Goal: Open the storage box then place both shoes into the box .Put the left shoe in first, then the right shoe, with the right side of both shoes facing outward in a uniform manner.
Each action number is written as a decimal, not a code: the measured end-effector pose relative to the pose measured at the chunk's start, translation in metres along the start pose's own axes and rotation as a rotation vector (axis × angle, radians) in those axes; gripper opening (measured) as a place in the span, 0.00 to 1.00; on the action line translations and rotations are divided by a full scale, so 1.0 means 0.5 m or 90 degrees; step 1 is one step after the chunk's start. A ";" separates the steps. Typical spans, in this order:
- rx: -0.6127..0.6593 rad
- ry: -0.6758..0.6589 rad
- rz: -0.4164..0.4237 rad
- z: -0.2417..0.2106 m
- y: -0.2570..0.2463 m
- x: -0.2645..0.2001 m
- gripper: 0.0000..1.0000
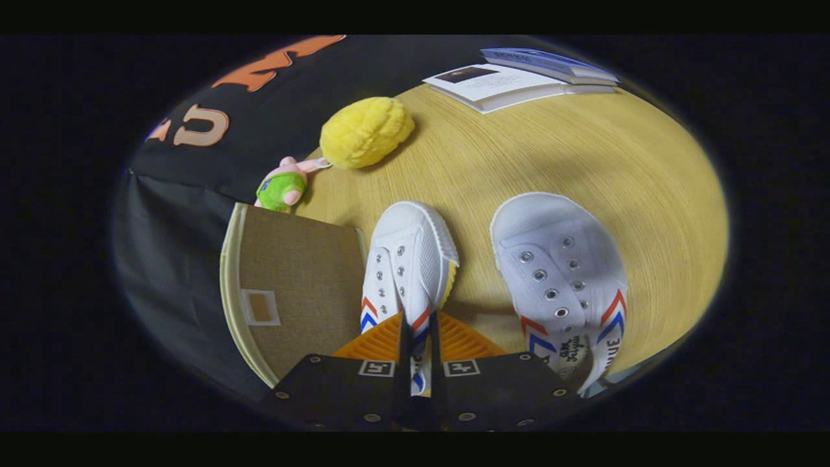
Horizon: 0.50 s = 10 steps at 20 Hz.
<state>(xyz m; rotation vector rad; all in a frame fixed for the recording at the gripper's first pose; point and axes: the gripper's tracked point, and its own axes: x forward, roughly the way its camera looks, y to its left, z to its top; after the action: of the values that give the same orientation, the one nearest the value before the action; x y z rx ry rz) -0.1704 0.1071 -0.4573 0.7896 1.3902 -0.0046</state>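
**Fingers clamp one shoe by the box**

Gripper (415, 331) fingers pinch the near shoe (408, 259), lifted, beside the storage box (292, 285). Second shoe (561, 279) rests on the wood surface (583, 162). Beyond: yellow plush (365, 131), pink toy (285, 185), books (519, 78).

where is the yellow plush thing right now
In the gripper view the yellow plush lies on the wooden table, well beyond the fingers, beside the small pink and green toy and left of the books.

The hand-held gripper (417, 324) has black bodies with round screws, square markers and ribbed orange fingers (379, 338).
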 end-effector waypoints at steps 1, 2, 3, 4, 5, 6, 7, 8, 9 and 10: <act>0.009 -0.006 0.013 0.009 0.010 -0.011 0.13; 0.014 -0.013 0.024 0.019 0.019 -0.022 0.13; 0.015 -0.023 0.035 0.033 0.028 -0.036 0.13; 0.016 -0.037 0.046 0.050 0.038 -0.054 0.13; 0.015 -0.051 0.057 0.064 0.050 -0.072 0.13; 0.014 -0.063 0.068 0.076 0.064 -0.090 0.13; 0.010 -0.072 0.079 0.088 0.079 -0.108 0.13; 0.002 -0.080 0.089 0.098 0.096 -0.125 0.13; -0.010 -0.088 0.099 0.107 0.116 -0.143 0.13; -0.026 -0.095 0.108 0.112 0.134 -0.157 0.13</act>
<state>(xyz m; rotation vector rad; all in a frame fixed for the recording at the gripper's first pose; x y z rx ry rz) -0.1094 0.0950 -0.3573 0.8535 1.1766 0.0946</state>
